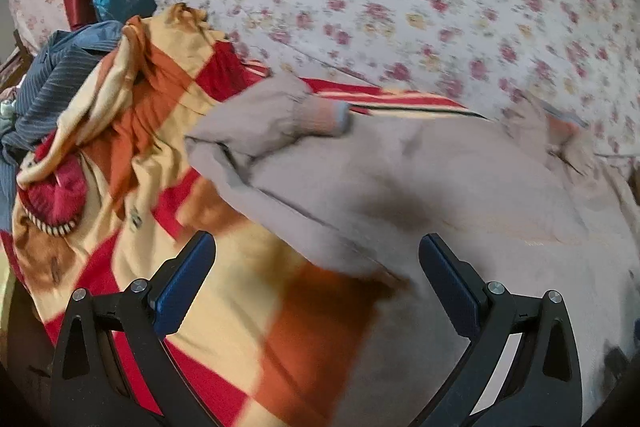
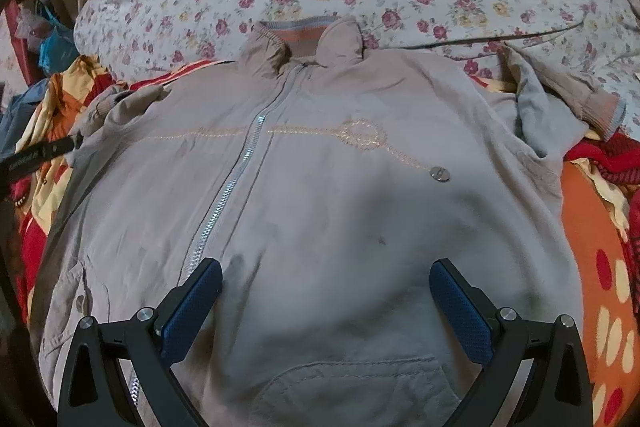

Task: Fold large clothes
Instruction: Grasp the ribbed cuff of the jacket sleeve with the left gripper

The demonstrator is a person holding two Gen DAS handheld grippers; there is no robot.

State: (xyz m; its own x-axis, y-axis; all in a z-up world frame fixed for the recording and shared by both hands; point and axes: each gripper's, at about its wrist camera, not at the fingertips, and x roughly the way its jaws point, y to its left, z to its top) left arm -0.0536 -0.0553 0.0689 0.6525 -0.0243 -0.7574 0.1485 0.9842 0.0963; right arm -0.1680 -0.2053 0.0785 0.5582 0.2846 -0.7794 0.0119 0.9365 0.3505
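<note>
The zipped beige cotton jacket lies flat, front up (sleeves tucked partly inward). Body folds remain. Left gripper and right gripper hover with jaws apart, empty.

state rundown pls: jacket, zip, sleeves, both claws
jacket: spread flat, front up, on the blanket
zipper: closed up to the collar
sleeve on the left: folded in over the jacket
sleeve on the right: bunched, lying outward
left claw: open, empty
right claw: open, empty, over the jacket
</note>
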